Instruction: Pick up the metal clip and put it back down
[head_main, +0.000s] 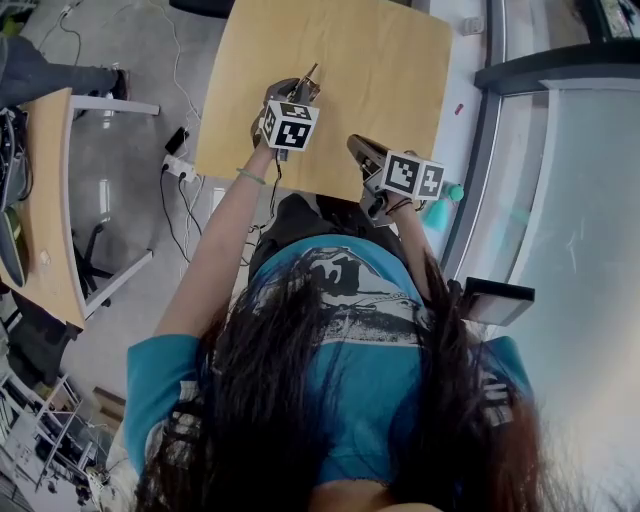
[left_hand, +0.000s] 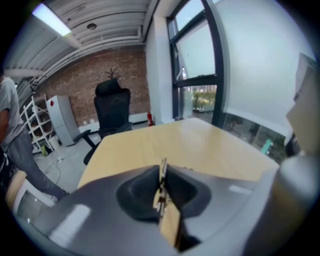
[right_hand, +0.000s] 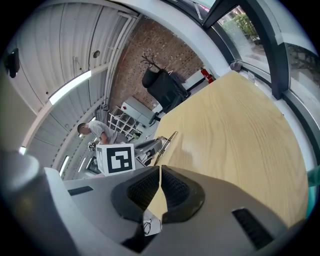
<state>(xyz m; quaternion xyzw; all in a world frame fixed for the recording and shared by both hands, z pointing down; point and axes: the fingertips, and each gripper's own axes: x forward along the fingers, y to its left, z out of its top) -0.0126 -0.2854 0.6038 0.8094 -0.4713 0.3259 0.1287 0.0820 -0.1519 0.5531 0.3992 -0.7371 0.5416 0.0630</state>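
Note:
A thin metal clip (head_main: 309, 74) sticks out past the tips of my left gripper (head_main: 300, 90), which is shut on it above the near left part of the wooden table (head_main: 380, 90). In the left gripper view the clip (left_hand: 163, 176) stands edge-on between the closed jaws, lifted off the tabletop (left_hand: 200, 145). The right gripper view shows the same clip (right_hand: 167, 141) pointing out over the table beside the left gripper's marker cube (right_hand: 116, 157). My right gripper (head_main: 354, 143) hovers over the table's near edge, shut with nothing in it (right_hand: 160, 172).
A black office chair (left_hand: 112, 107) stands past the table's far end. A person (left_hand: 10, 125) stands at the left. A second desk (head_main: 50, 200) and a power strip with cables (head_main: 178, 165) are at the left, a glass wall (head_main: 560, 200) at the right.

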